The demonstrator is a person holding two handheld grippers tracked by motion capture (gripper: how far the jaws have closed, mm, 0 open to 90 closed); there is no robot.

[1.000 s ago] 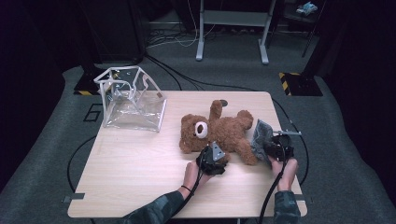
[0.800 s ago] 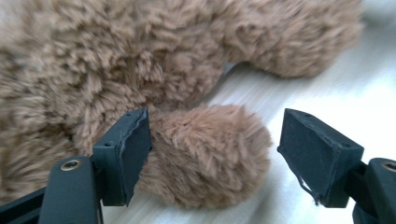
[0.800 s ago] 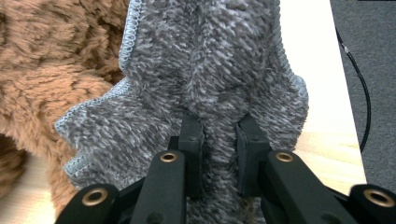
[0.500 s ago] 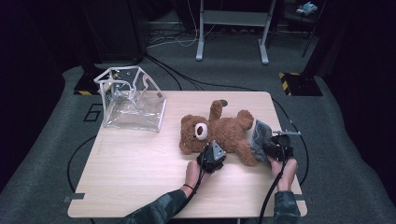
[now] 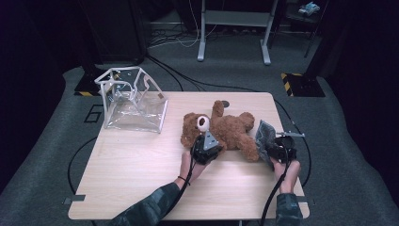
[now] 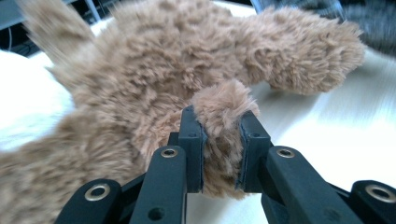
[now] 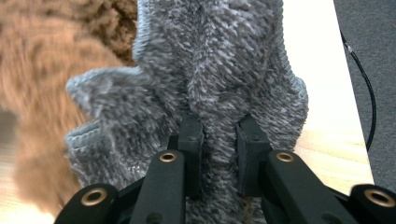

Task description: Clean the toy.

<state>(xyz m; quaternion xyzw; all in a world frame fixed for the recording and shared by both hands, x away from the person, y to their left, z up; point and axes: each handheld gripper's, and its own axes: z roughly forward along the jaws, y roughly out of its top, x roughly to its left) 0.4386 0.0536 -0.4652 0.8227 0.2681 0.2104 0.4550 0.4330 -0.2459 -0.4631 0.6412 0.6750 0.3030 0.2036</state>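
While the high view showed the fluffy brown teddy bear (image 5: 226, 129) lying on its back right of centre on the pale wooden table (image 5: 127, 174), with a clear plastic box (image 5: 134, 101) at the far left, only the gripper views revealed the holds. In the left gripper view, the left gripper (image 6: 222, 140) had just been closing and pinched a tuft of a brown furry limb. In the right gripper view, the right gripper (image 7: 219, 140) clamped a fold of grey fuzzy knitted cloth (image 7: 210, 70) at the bear's right.
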